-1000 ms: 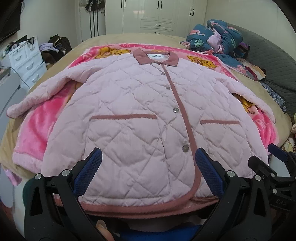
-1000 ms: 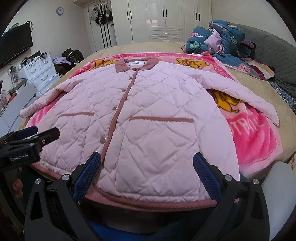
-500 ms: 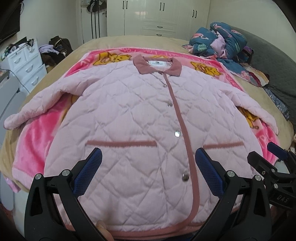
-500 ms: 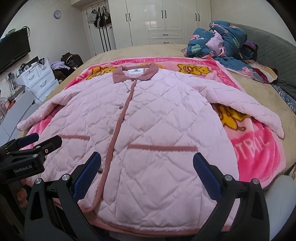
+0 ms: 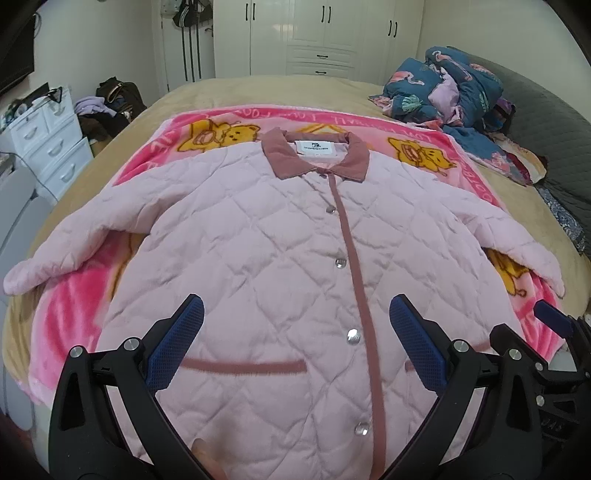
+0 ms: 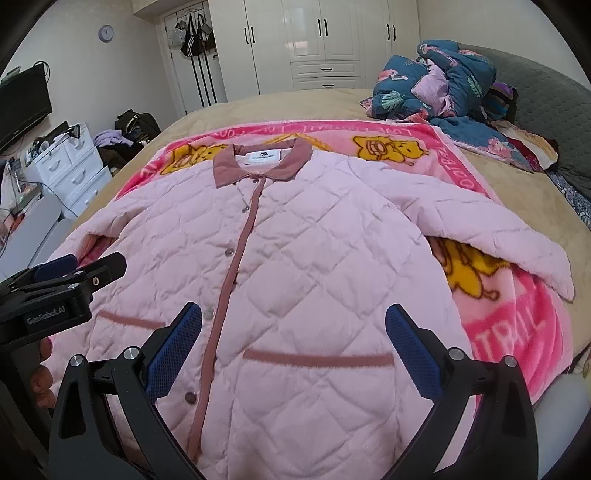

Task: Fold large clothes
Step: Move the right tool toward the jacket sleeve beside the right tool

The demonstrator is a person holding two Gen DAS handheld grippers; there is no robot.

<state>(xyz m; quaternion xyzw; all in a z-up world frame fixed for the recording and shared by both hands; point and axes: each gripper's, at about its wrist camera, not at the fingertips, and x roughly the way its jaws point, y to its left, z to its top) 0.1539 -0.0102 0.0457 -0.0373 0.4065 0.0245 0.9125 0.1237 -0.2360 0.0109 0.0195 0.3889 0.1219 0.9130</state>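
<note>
Both grippers now sit higher and farther over the jacket [image 5: 280, 280] than a second ago. Its bottom hem, visible earlier, is out of view.

The quilted jacket [image 5: 295, 277] lies spread front-up on a cartoon blanket [image 5: 229, 125], which lies on the bed [image 5: 258, 88]. Its collar [image 5: 314, 155] points toward the wardrobe [image 5: 317, 33] beyond. A crumpled duvet [image 5: 450, 92] sits at the bed's far right; a drawer unit [image 5: 48, 136] stands left of the bed.
</note>
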